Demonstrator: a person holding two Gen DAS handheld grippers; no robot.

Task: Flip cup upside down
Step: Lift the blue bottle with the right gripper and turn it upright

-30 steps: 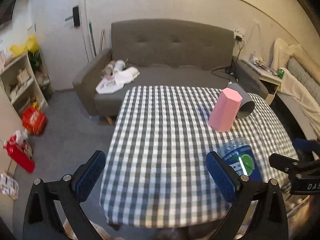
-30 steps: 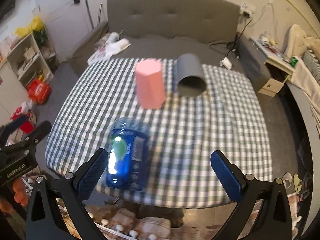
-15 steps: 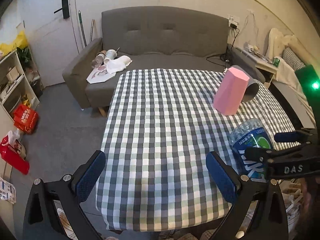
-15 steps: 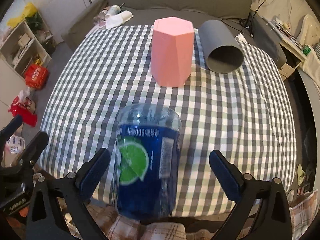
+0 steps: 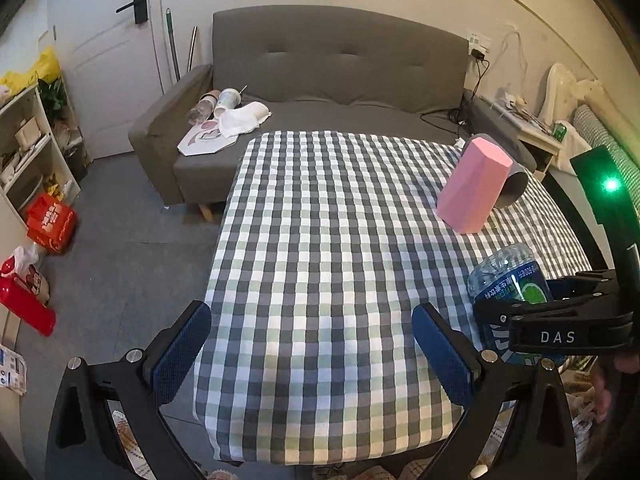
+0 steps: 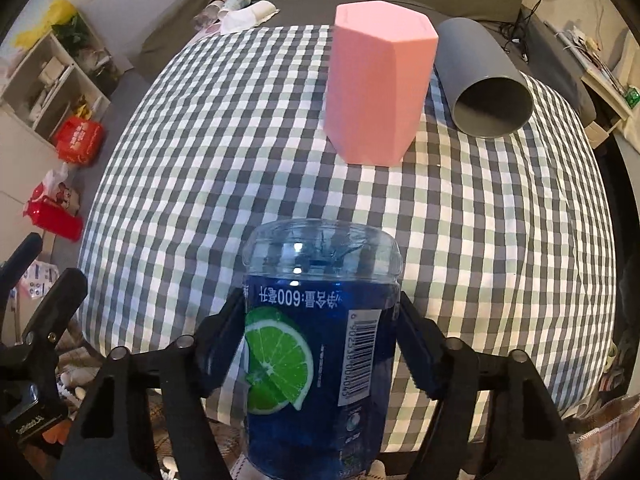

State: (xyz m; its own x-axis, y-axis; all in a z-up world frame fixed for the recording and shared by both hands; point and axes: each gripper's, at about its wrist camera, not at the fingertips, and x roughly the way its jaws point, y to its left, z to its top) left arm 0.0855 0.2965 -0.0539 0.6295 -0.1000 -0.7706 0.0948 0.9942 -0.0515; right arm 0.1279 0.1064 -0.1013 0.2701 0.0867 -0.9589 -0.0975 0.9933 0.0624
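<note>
A clear cup with a blue lime label [image 6: 320,340] stands base-up at the near edge of the checked table [image 6: 200,160]; its label text reads upside down. My right gripper [image 6: 320,332] is shut on the cup's sides. The cup [image 5: 508,280] and right gripper [image 5: 516,308] also show at the right of the left wrist view. My left gripper [image 5: 312,344] is open and empty above the table's near left part.
A pink faceted cup [image 6: 378,96] stands base-up mid-table. A grey cup [image 6: 484,84] lies on its side behind it. A grey sofa [image 5: 340,80] stands beyond the table. Shelves and red packs [image 5: 48,220] are on the floor at the left.
My right gripper moved in around the blue-label cup and closed on it. The left gripper shifted a little and stayed open.
</note>
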